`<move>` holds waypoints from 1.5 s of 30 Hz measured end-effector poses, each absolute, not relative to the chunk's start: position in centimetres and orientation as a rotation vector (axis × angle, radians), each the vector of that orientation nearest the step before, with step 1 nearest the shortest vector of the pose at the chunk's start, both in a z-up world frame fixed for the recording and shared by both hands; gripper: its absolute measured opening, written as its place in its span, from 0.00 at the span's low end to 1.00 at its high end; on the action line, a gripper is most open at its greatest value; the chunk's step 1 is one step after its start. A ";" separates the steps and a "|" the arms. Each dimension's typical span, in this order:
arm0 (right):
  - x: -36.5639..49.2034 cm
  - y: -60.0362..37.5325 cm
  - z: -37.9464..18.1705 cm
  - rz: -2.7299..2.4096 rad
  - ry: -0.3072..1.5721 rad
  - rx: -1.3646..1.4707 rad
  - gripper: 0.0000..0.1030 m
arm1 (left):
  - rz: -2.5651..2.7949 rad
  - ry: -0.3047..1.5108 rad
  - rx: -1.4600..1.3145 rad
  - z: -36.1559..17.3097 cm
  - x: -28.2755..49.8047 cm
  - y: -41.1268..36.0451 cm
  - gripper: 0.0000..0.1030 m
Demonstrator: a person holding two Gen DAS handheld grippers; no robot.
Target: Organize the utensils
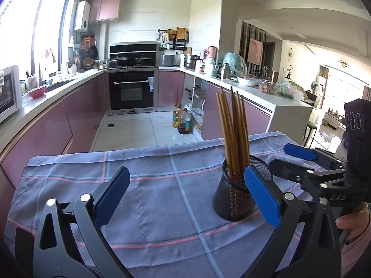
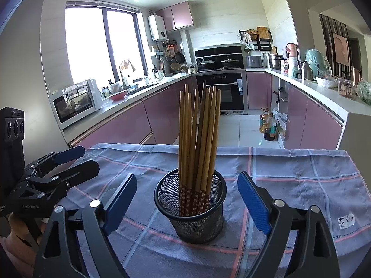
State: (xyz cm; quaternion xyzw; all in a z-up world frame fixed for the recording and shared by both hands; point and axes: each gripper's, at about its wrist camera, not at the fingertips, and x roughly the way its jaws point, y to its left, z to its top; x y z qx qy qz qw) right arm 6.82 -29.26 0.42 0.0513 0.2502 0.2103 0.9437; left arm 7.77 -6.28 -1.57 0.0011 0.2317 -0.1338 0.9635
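A black mesh holder [image 2: 193, 210] stands upright on the blue checked cloth [image 2: 289, 185]. Several wooden chopsticks [image 2: 199, 136] with red patterned ends stand in it. My right gripper [image 2: 187, 200] is open, its blue pads either side of the holder, not touching it. In the left wrist view the holder [image 1: 234, 197] with chopsticks [image 1: 233, 134] is at the right, by my left gripper's right pad [image 1: 262, 197]. My left gripper [image 1: 185, 195] is open and empty. The right gripper [image 1: 299, 159] shows at the far right, open. The left gripper [image 2: 74, 159] shows at the left in the right wrist view.
The cloth [image 1: 150, 185] covers a small table whose far edge drops to the kitchen floor. Pink cabinets and counters run along both sides, with an oven [image 1: 132, 90] at the back. Oil bottles [image 1: 182, 121] stand on the floor.
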 end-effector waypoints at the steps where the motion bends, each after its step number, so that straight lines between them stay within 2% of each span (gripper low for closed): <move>1: 6.4 -29.1 0.5 0.428 0.494 0.098 0.91 | -0.257 0.464 0.003 -1.6 7.3 -5.9 0.94; 3: 5.5 -28.6 0.6 0.427 0.467 0.076 0.93 | -0.233 0.451 0.005 -1.7 6.5 -5.2 0.94; 28: 0.3 -26.4 1.3 0.327 0.279 0.026 0.93 | -0.044 0.242 0.003 0.0 -0.9 -2.7 0.95; 45: -1.2 -26.1 1.9 0.325 0.247 0.036 0.93 | -0.024 0.212 0.025 0.4 -2.6 -3.2 0.95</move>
